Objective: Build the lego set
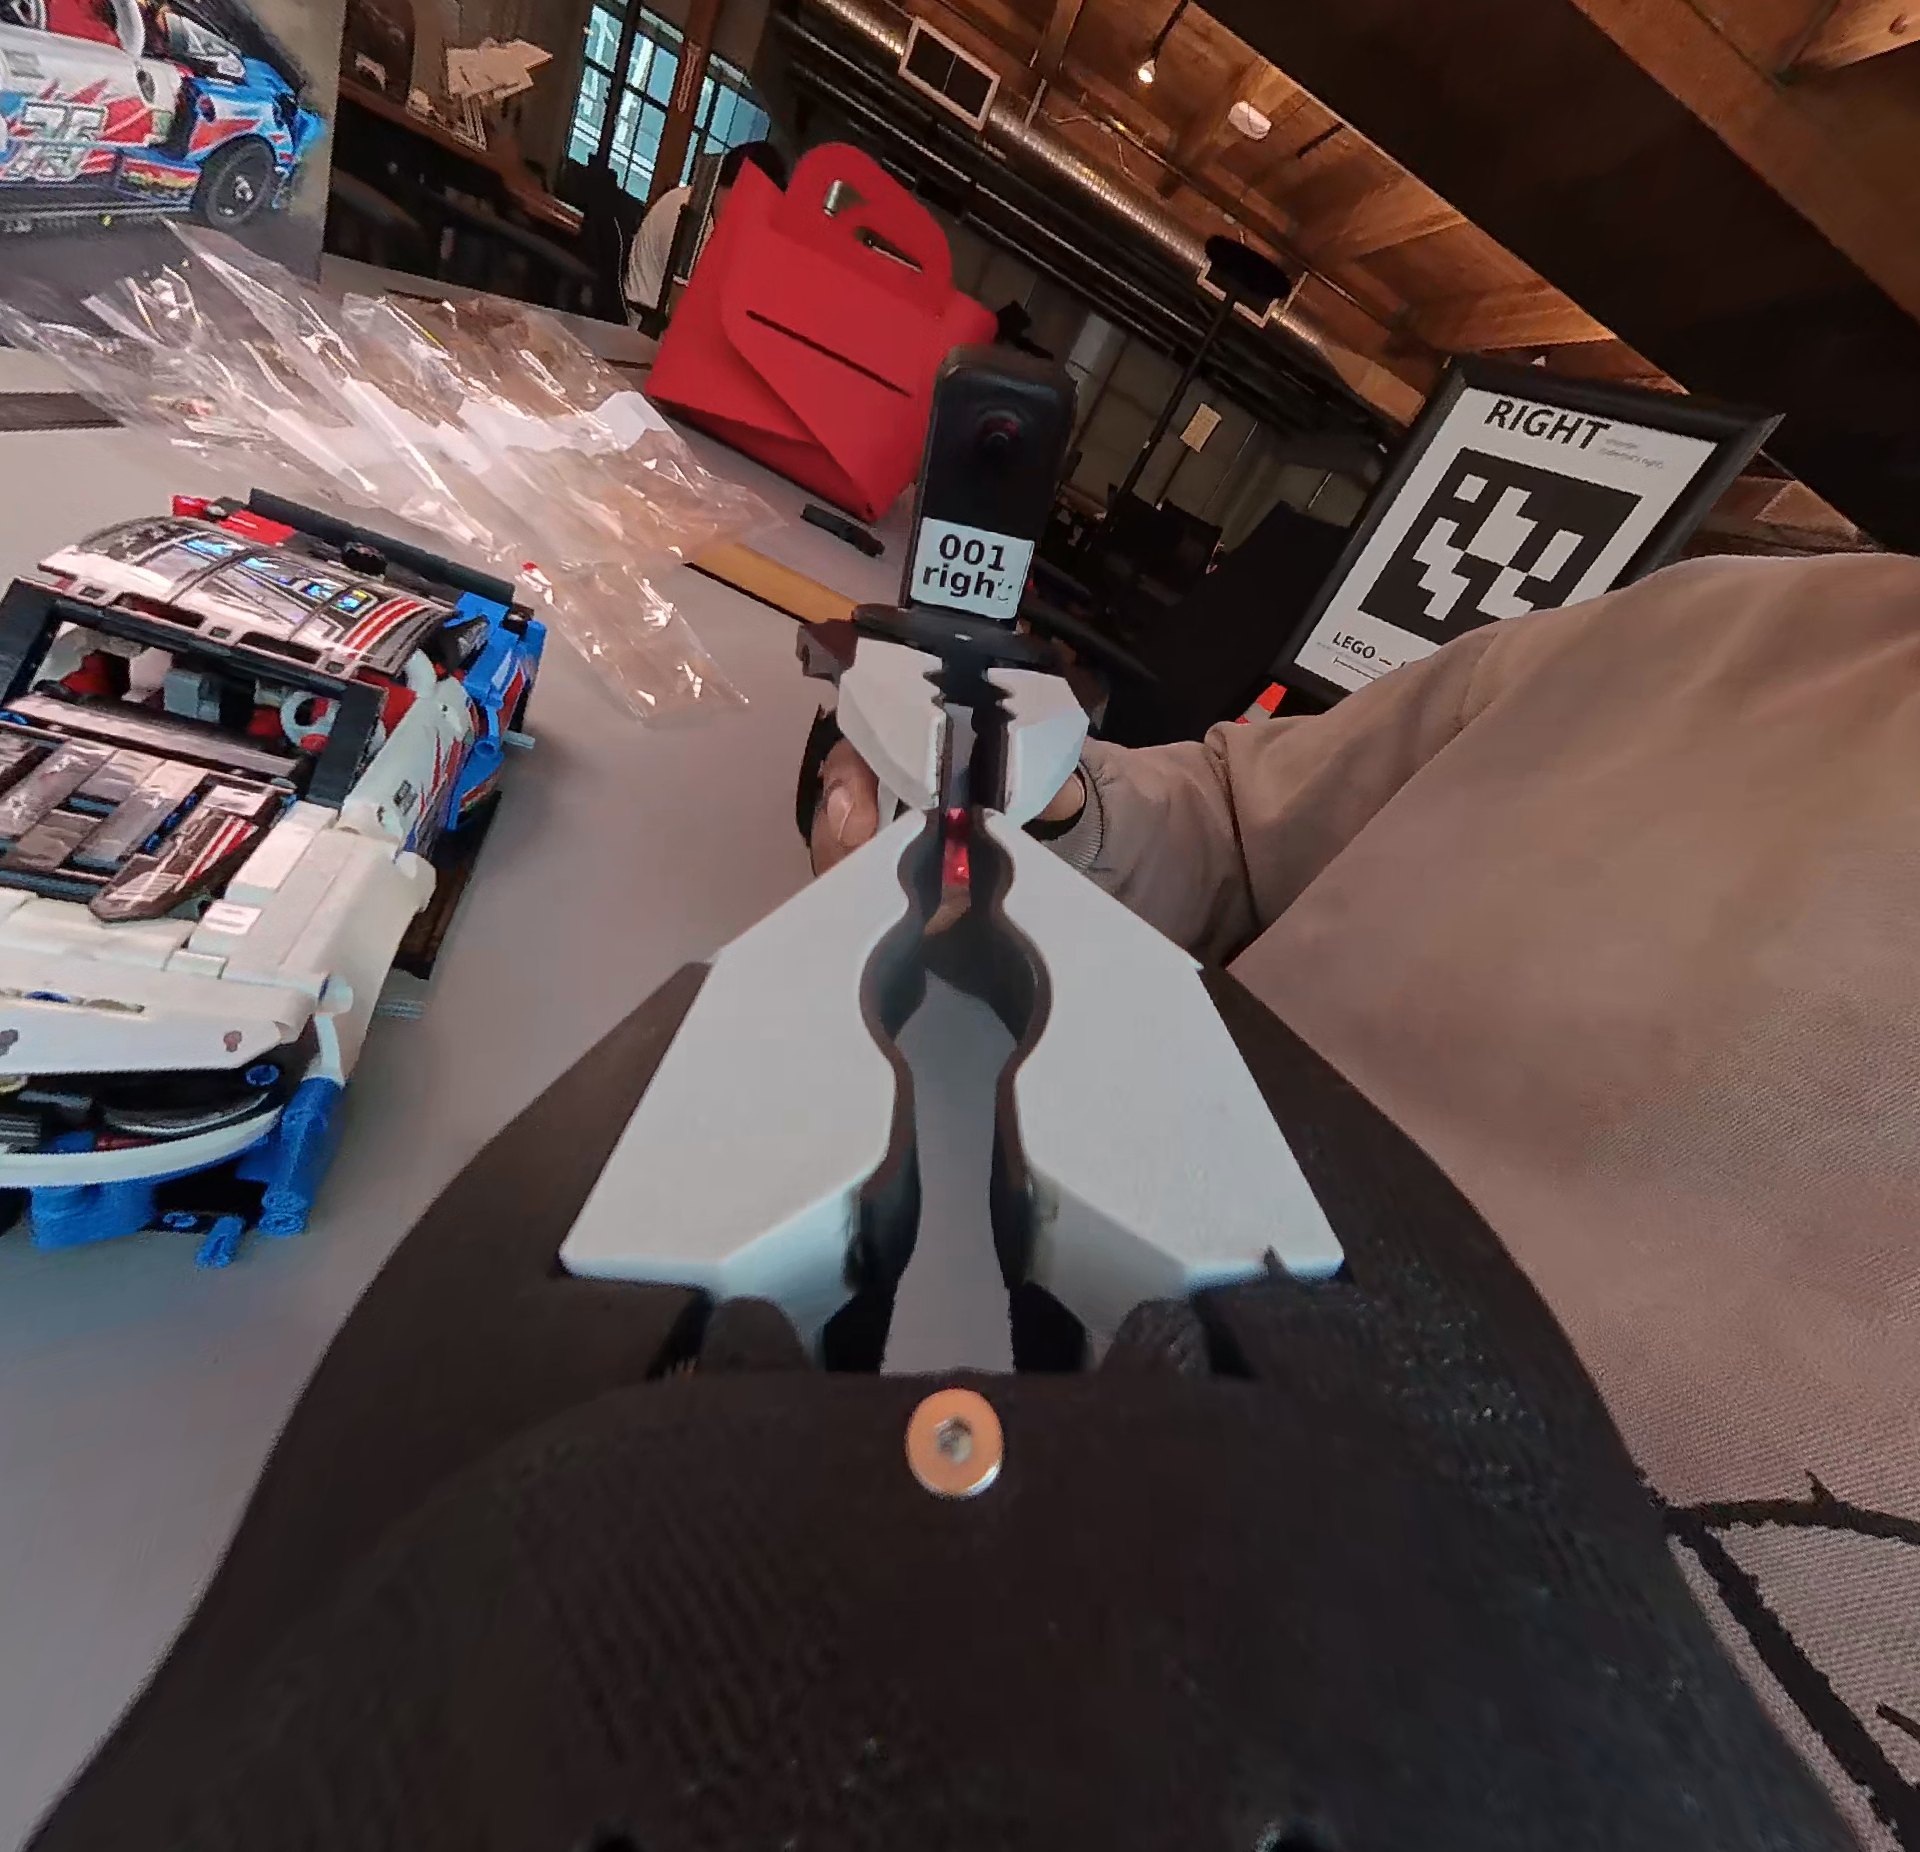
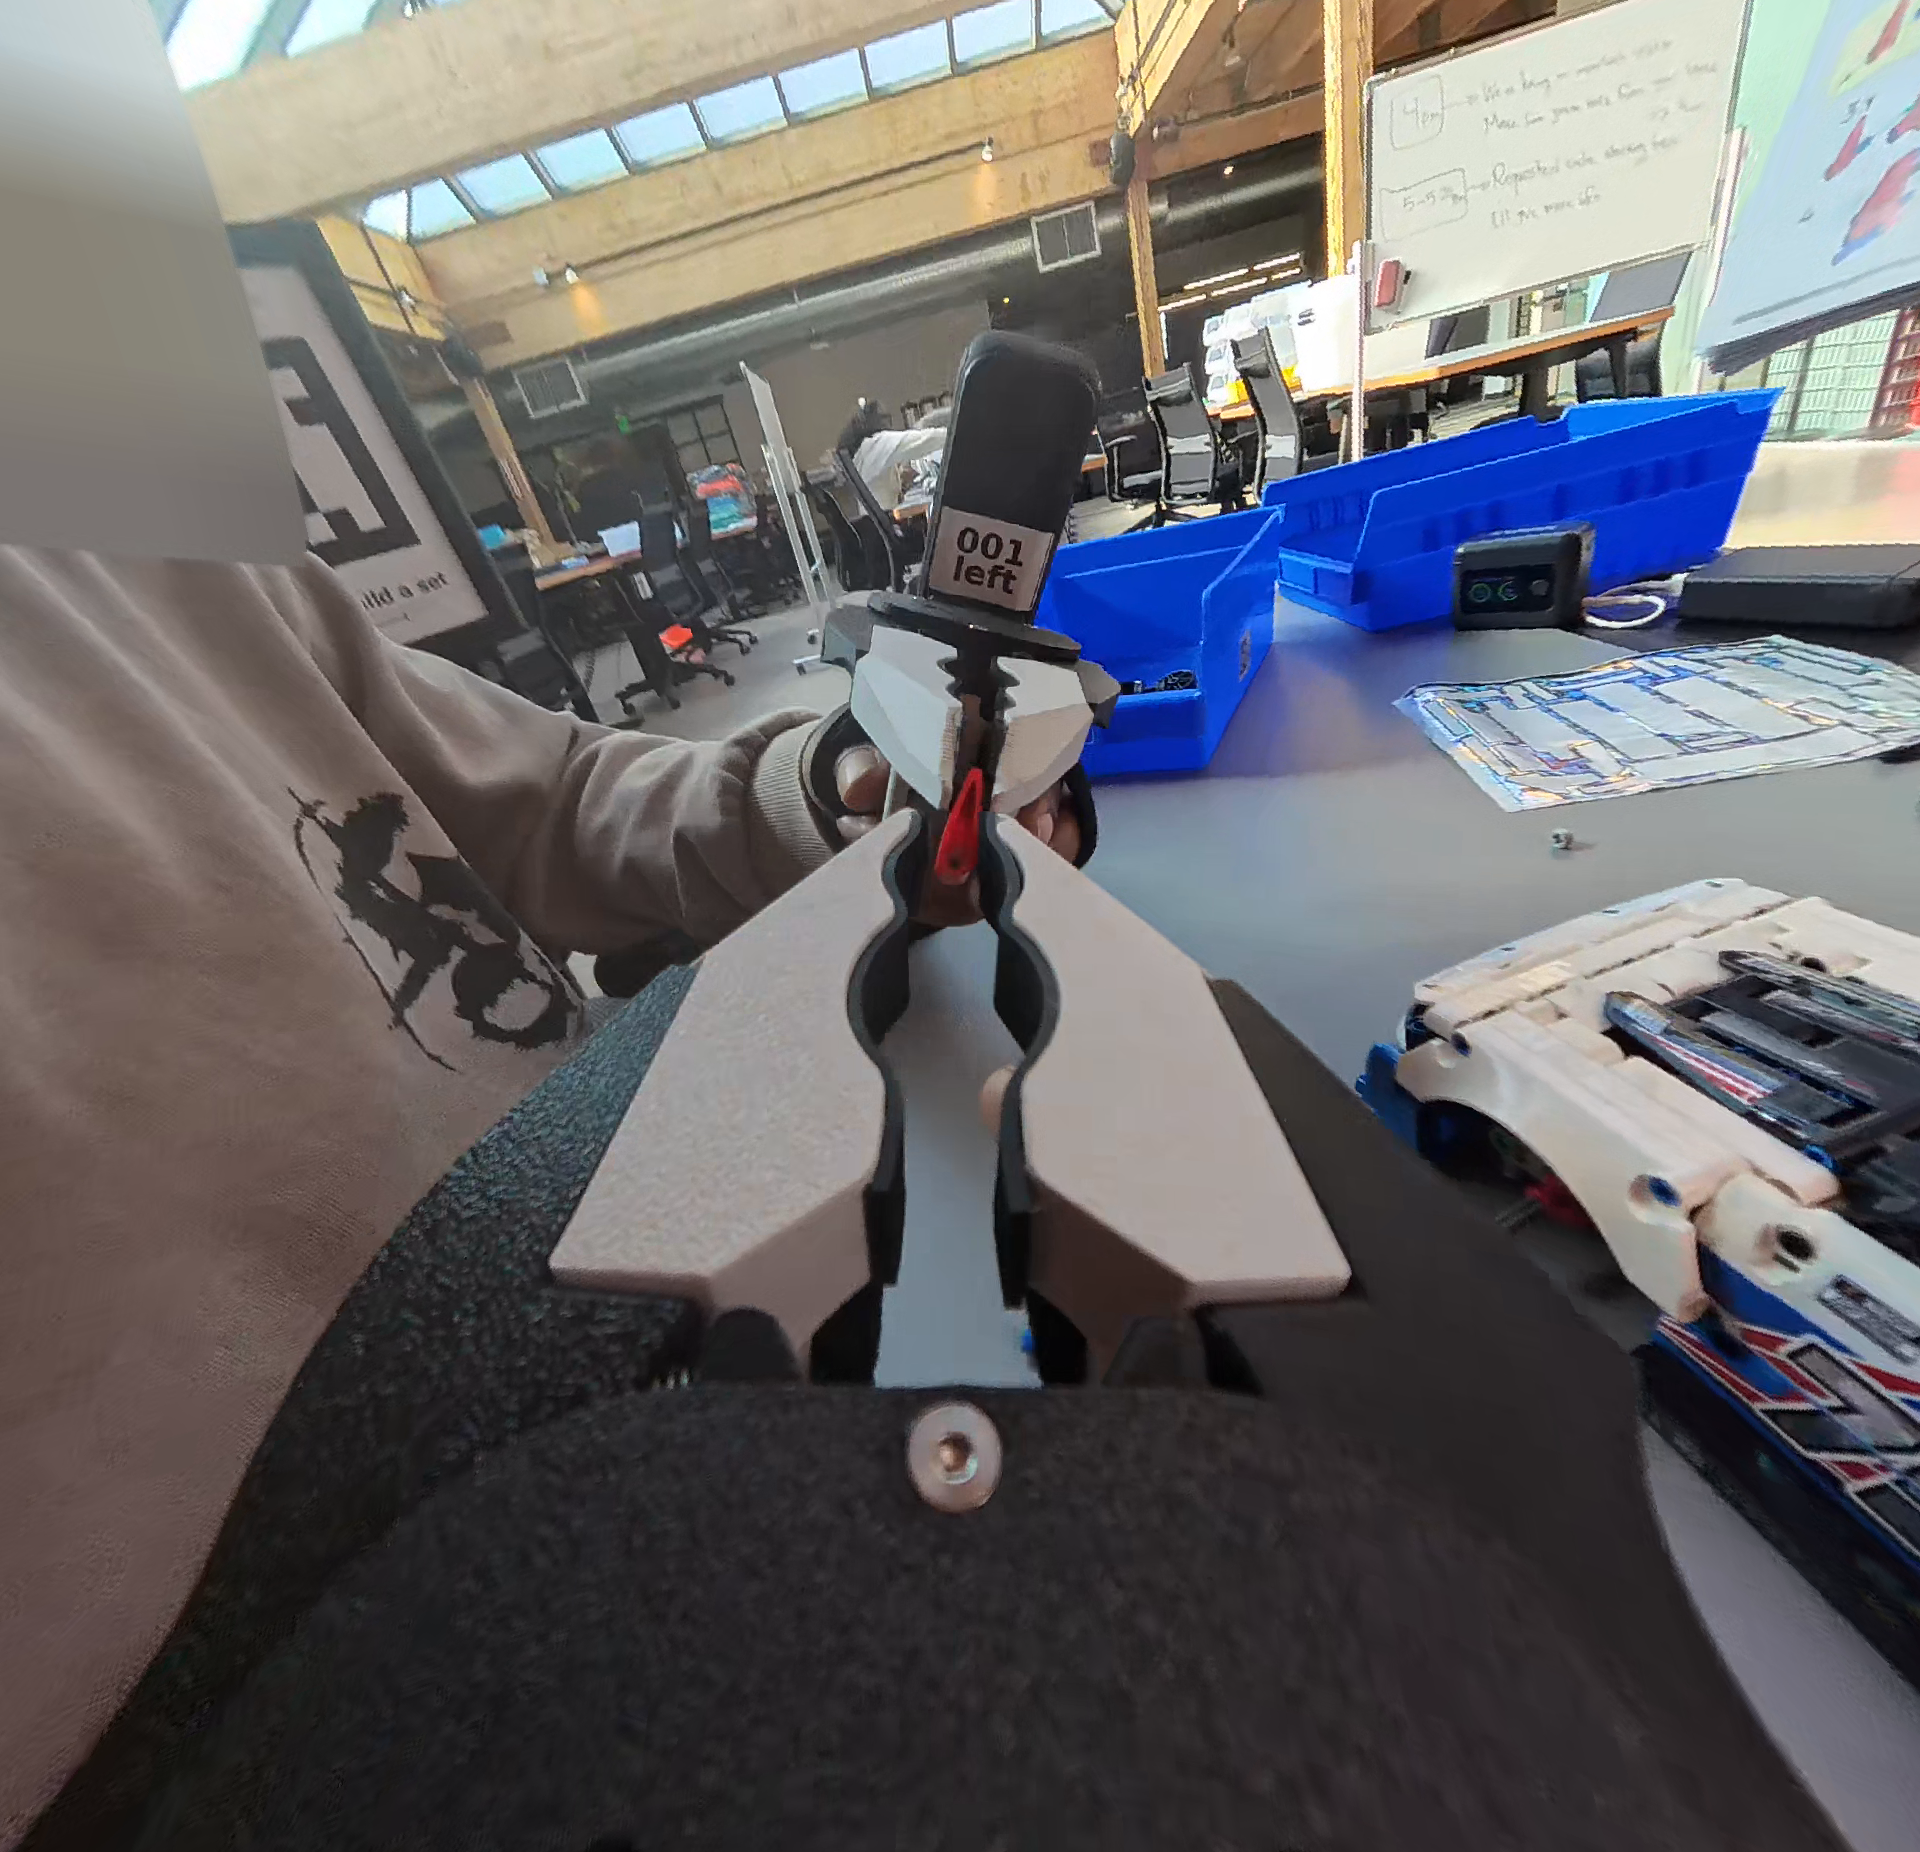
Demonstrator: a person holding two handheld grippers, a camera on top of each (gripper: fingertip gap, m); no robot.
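Facing each other tip to tip, the left gripper (image 1: pixel 954 828) and right gripper (image 2: pixel 954 828) both pinch one small red piece (image 2: pixel 958 834), jaws nearly closed, beside the lego car (image 1: pixel 223 815).

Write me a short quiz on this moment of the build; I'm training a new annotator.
1. True or false: the lego car rests on the table, in neither gripper.
2. The small piece pinched between the left gripper and the right gripper is: A blue, B red, C white.
3. Fill in: the open bins behind the left gripper are ____.
Key: 1 true; 2 B; 3 blue.
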